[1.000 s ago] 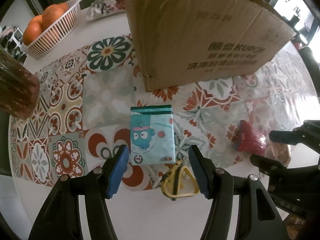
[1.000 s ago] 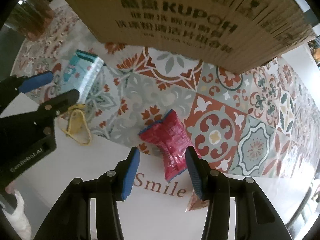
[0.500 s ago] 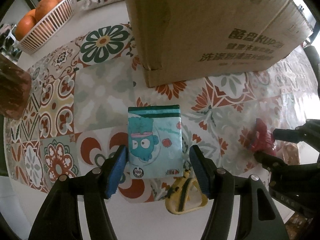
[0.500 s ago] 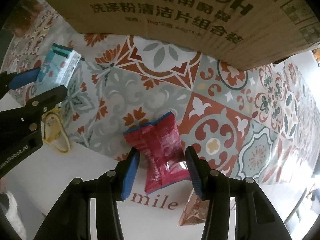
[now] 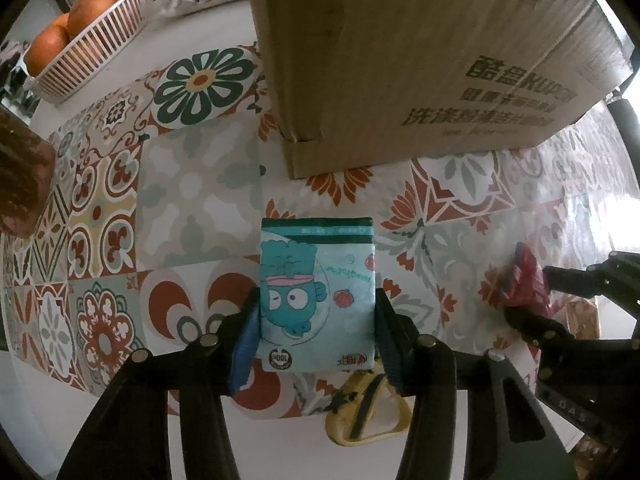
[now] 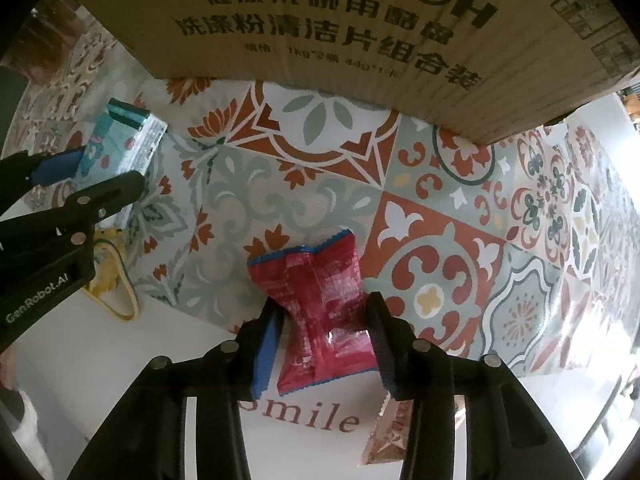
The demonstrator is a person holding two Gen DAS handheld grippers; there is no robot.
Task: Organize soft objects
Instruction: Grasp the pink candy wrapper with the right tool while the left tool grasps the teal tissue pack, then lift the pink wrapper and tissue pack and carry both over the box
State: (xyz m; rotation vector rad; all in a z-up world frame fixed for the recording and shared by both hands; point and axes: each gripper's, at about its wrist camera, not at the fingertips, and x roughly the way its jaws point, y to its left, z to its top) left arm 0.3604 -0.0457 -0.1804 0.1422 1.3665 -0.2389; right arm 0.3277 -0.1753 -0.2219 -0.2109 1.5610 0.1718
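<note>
Both tools have moved forward over the past second, and each now has its packet between its fingers where before the packets lay ahead of the tips. On my left, the left hand-held gripper has narrowed onto the teal tissue pack, its pads pressed against both long sides. That pack lies flat on the patterned surface, printed with a teal cartoon fish face, a dark green band at its far end and a round "100" mark near me. On my right, the right hand-held gripper grips the red snack packet, a crinkled foil pouch with blue sealed edges, pinched in at its waist; its small white print is too fine to read. It lies across the edge of the pattern, just above the word "Smile". Behind both stands a cardboard box lettered "KUPOH" with Chinese text. Yellow strap lies by my left fingers. A white basket of oranges sits far left.
</note>
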